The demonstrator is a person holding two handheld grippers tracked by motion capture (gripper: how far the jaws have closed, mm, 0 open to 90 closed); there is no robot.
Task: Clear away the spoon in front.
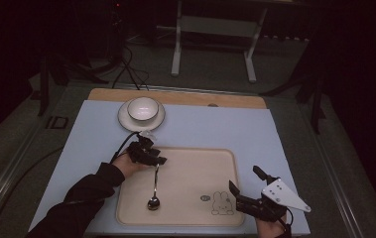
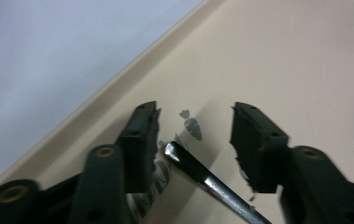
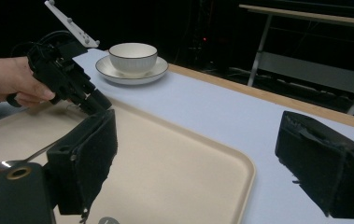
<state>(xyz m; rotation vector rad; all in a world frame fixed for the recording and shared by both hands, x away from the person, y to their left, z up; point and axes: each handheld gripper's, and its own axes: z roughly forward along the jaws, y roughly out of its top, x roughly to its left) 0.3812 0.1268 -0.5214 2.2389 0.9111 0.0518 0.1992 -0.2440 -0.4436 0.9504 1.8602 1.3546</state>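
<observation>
Both the left gripper and right gripper stand open over a smooth beige tray, a shiny metal spoon lying flat between the left's matte black jaws.

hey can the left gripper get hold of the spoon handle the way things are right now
Probably yes: the left gripper is open, its jaws either side of the spoon handle's tip on the tray, nothing between them.

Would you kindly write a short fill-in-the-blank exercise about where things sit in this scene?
1. The spoon lies on the ____.
2. The bowl sits on a ____.
3. The left gripper has its jaws ____ around the spoon's handle tip.
4. The drawing printed on the tray near the right gripper shows a ____.

Missing words: tray; saucer; open; rabbit
</observation>
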